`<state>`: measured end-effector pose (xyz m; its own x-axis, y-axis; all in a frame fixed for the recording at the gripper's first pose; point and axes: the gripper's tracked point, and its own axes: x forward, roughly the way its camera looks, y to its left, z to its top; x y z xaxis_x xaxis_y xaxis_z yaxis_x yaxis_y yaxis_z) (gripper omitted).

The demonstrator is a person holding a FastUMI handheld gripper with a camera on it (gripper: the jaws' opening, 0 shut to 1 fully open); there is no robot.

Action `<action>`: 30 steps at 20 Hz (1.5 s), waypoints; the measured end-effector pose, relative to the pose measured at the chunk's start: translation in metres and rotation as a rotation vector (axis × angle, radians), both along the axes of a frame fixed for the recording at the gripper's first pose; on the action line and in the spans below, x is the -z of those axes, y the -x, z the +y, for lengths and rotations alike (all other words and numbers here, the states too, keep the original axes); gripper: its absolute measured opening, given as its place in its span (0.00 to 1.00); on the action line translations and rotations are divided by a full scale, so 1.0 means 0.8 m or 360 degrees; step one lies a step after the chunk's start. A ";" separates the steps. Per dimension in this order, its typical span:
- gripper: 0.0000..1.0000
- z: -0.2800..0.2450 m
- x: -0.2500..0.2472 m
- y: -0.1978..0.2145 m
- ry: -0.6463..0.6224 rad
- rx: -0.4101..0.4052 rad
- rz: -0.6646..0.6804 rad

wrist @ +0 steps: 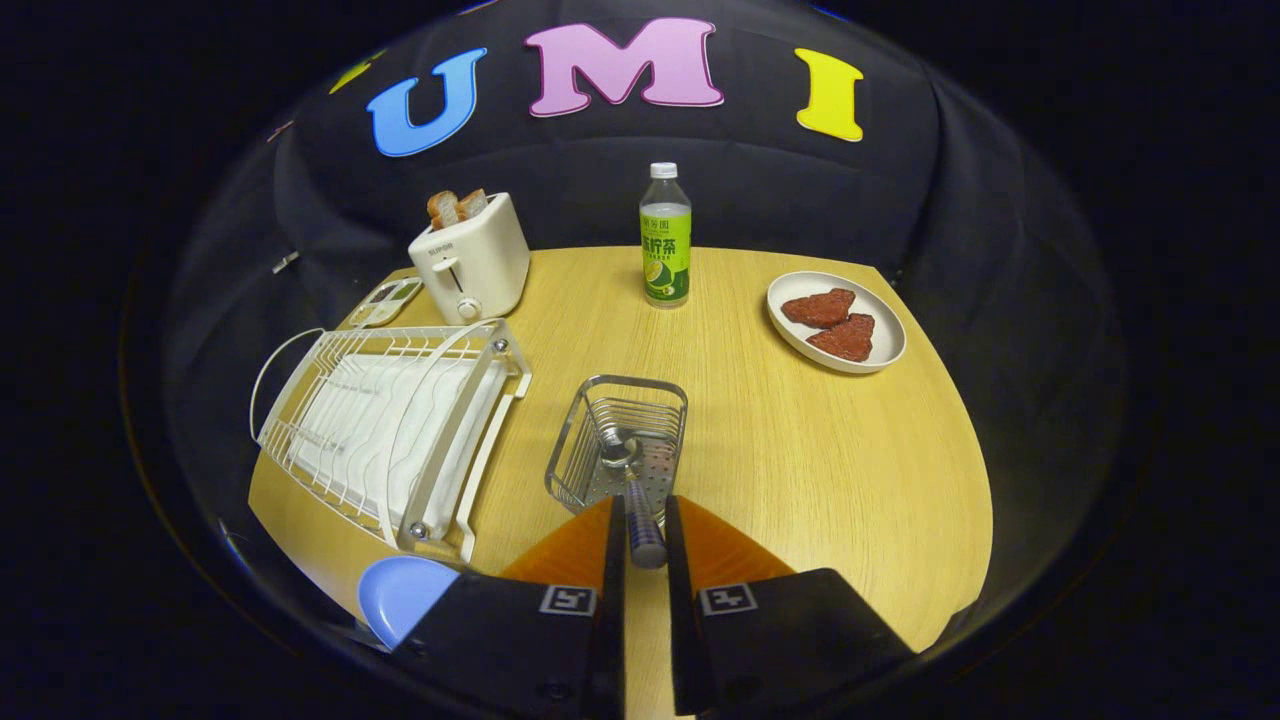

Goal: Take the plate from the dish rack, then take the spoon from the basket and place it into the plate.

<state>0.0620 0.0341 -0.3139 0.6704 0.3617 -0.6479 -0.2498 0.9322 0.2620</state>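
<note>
My gripper [640, 525] is shut on the handle of a metal spoon [632, 480]. The spoon's bowl still lies down inside the wire basket [580, 425], which stands just ahead of the fingers. A blue plate [400, 592] lies on the wooden table near the front edge, to the left of the fingers and partly hidden behind the gripper body. The white dish rack [390, 430] stands left of the basket with no dishes in it.
A white toaster [470, 265] with bread slices stands at the back left. A green-labelled bottle [665, 240] is at the back centre. A white plate [838, 322] with two red pieces of food lies at the back right. Bare tabletop [800, 470] stretches right of the basket.
</note>
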 end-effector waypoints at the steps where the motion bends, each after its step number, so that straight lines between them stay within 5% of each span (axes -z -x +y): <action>1: 0.21 0.008 0.000 0.001 -0.0022 -0.0025 0.0007; 5: 0.13 0.003 -0.002 0.002 0.0007 -0.0060 -0.0028; 16: 0.13 -0.025 -0.090 0.026 -0.0113 0.0081 -0.0185; 24: 0.13 -0.016 -0.154 0.125 -0.0301 0.0068 -0.0222; 30: 0.13 0.045 -0.148 0.220 -0.0403 -0.0141 -0.0171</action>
<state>-0.1144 0.0699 -0.1954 0.6887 0.5632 -0.4565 -0.3661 0.8137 0.4515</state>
